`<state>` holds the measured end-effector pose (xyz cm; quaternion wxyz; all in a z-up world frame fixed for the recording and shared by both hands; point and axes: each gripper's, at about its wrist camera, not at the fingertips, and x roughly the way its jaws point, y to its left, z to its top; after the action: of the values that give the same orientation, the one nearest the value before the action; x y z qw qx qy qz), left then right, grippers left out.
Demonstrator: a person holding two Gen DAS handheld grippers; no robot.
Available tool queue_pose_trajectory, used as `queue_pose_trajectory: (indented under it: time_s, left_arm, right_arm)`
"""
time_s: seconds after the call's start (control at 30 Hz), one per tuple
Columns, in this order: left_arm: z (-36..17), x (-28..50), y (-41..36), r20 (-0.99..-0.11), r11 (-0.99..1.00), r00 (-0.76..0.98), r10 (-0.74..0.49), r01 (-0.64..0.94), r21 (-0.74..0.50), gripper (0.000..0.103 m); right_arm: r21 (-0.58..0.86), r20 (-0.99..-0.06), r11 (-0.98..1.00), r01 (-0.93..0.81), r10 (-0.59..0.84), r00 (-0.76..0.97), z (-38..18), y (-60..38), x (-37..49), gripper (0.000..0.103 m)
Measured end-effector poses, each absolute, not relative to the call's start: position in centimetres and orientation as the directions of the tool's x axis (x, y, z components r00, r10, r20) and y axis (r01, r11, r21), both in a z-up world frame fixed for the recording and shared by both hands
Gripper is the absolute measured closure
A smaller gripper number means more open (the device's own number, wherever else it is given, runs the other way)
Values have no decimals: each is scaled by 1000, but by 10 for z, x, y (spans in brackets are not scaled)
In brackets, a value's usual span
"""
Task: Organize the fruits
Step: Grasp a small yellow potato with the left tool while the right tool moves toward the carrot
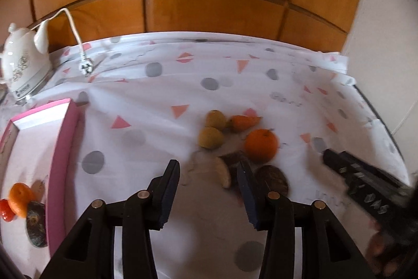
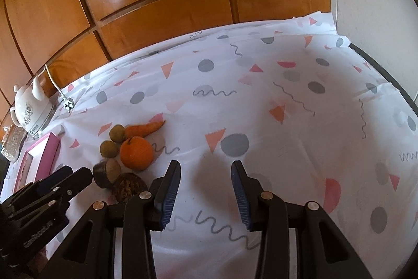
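On a patterned tablecloth (image 2: pixel 261 109) a small heap of produce waits to be sorted: an orange (image 1: pixel 261 144), a carrot (image 1: pixel 244 122), two yellow-green round fruits (image 1: pixel 211 137) and, nearest the camera, a cut brown-skinned piece with a pale face (image 1: pixel 225 173) beside a dark round half (image 1: pixel 273 179). The left gripper (image 1: pixel 209 186) hangs just short of this heap with its jaws spread wide and nothing between them, the cut piece lying right at the tip of its right-hand finger. The right gripper (image 2: pixel 206 187) is likewise wide open and empty, pointed at bare cloth to the right of the pile — well apart from any fruit. At the left stands a pink-rimmed tray (image 1: pixel 64 148), already holding a small orange fruit (image 1: pixel 19 199), something red (image 1: pixel 5 209) and a dark round piece (image 1: pixel 35 225), so the sorting appears under way, with the step in hand most likely the left gripper's reach for the next item. The next move probably calls for easing the left gripper forward and a little to the right until the cut piece sits between the fingers, then closing gently — its slanted faces could slip or nudge the neighbouring half and the orange. A white electric kettle (image 1: pixel 22 67) with its cord stands at the far left, clear of the work.
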<state>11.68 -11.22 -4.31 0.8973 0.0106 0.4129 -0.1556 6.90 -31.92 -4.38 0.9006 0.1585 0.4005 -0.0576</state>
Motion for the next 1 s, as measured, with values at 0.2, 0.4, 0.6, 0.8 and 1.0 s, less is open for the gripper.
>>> queue_pose_trajectory:
  time_s: [0.2,0.4,0.6,0.8,1.0]
  left_arm:
    - [-52,148,-96,-770,958,573,-280,220,-184,57]
    - [-47,167,-108,-766,940,552,-331,267,-214,57]
    - [-62,192,-124,-800,924,477,-365,288,-251,74]
    - [-70,194,-122,-796,903,443,-413,310,-296,76]
    - [-65,182,-97,-776,914,486,-403,252,-317,78]
  right_arm:
    - [261,-731,944,204,55,680,-41,-321,81,62]
    - [269,-733,945,185,76,676,-45,-317,90,62]
    - [270,-731,948,168,88,677,-46,-317,100,62]
    - [289,-730,947,141,122,672,-44,-319,112,62]
    - [348,-722,936,55,230,652,-40,-313,131,63]
